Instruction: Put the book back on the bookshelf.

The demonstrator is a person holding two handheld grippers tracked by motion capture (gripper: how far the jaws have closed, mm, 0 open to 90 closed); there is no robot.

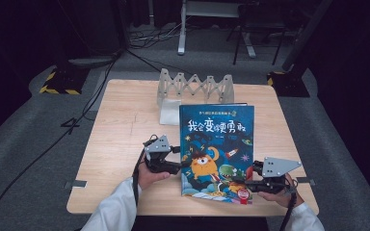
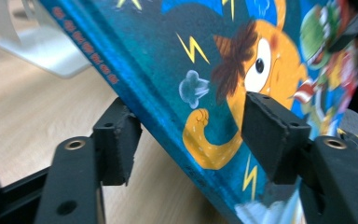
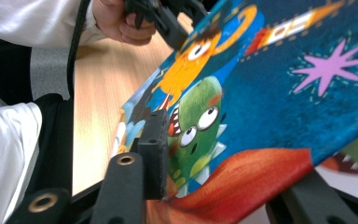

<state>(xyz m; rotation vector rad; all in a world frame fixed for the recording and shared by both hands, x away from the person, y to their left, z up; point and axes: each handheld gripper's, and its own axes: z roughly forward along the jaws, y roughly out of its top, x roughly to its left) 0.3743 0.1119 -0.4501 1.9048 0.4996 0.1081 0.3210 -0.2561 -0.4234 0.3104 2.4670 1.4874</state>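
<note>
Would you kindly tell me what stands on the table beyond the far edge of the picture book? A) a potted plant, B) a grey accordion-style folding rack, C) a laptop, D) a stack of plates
B: in the high view a grey zigzag folding rack stands just beyond the blue picture book on the wooden table.

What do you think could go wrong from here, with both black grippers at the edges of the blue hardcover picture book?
The blue hardcover picture book sits tilted between the left gripper's jaws, whose pads have not clearly clamped it, so it may slip. The right gripper grips only a lower corner, which might bend the cover. The white accordion book stand stands close behind and could get knocked.
</note>
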